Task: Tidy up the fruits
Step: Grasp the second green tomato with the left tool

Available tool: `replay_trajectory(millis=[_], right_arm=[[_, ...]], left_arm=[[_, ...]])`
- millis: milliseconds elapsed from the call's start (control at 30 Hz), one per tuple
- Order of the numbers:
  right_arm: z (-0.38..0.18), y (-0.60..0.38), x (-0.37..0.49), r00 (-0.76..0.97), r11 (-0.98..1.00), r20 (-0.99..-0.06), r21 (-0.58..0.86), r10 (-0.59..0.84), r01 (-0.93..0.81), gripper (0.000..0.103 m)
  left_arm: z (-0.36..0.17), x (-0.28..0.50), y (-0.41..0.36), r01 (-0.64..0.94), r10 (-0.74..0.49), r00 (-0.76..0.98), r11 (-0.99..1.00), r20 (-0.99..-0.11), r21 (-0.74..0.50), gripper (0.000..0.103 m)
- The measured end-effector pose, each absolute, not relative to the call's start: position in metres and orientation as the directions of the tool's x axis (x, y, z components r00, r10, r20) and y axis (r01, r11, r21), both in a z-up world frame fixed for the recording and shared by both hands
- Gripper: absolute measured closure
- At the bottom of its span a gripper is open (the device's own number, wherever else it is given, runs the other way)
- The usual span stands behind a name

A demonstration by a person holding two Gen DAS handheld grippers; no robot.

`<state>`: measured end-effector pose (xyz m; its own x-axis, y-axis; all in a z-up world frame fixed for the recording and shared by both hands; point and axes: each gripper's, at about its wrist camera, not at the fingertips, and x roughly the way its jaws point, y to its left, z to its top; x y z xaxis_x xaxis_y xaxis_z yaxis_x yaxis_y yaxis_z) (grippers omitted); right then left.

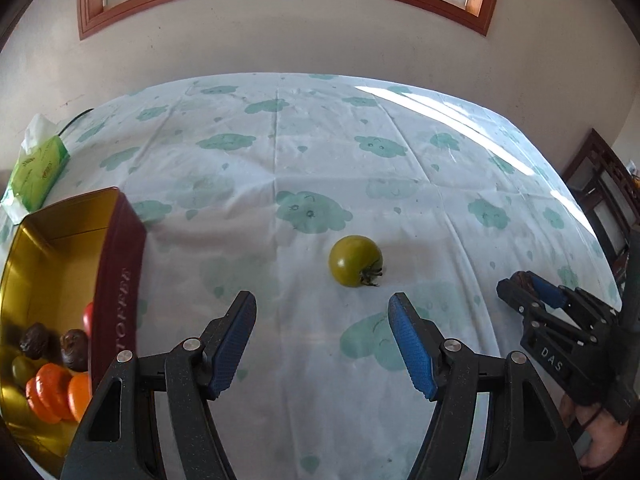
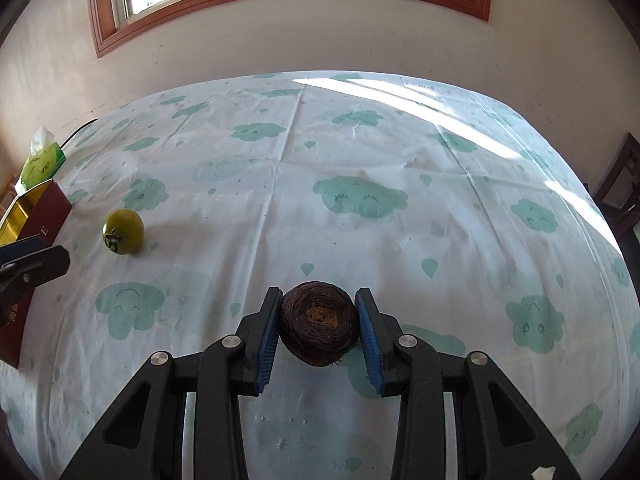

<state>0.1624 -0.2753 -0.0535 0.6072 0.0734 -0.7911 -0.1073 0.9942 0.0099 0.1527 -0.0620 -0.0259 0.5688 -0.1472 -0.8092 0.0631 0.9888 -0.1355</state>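
R gripper (image 2: 319, 322) is clamped on a dark brown, wrinkled round fruit (image 2: 319, 323), blue pads pressed to both its sides, held over the white tablecloth w/ teal cloud print (image 2: 360, 140). Whether the fruit touches the cloth can't be told. In the left wrist view the same gripper (image 1: 520, 286) is seen at far right, w/ a bit of brown fruit visible between its tips.

L gripper (image 1: 322, 312) is held w/ fingers wide apart, nothing between them, above the cloth. A round green tomato w/ dark stem (image 1: 355, 261) is lying on the cloth just ahead of it, a bit towards the right finger, not touched.

A rectangular tin, dark red outside and gold inside (image 1: 120, 272), is seen at L of the left gripper. Inside its near end: two wrinkled brown fruits (image 1: 74, 348), orange ribbed fruits (image 1: 54, 392), one greenish fruit (image 1: 22, 368), and a red one (image 1: 88, 316) partly hidden by the wall.

A green tissue pack (image 1: 40, 168) is placed behind the tin, at the table's edge near the wall.
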Motion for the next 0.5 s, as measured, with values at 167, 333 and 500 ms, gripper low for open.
replay_trajectory(millis=[167, 333, 500], right_arm=[[-0.059, -0.273, 0.163, 0.613, 0.995, -0.787, 0.005, 0.068, -0.104, 0.068], [-0.06, -0.271, 0.163, 0.611, 0.994, -0.789, 0.0, 0.064, -0.105, 0.068], [-0.06, -0.271, 0.163, 0.61, 0.994, -0.79, -0.005, 0.061, -0.105, 0.067]], left_arm=[[-0.036, 0.175, -0.078, 0.092, -0.181, 0.544, 0.983, -0.819, -0.156, 0.034], [-0.043, 0.191, -0.088, 0.091, -0.16, 0.551, 0.987, -0.819, -0.131, 0.036], [-0.053, 0.198, -0.091, 0.096, -0.157, 0.528, 0.987, -0.834, -0.126, 0.058]])
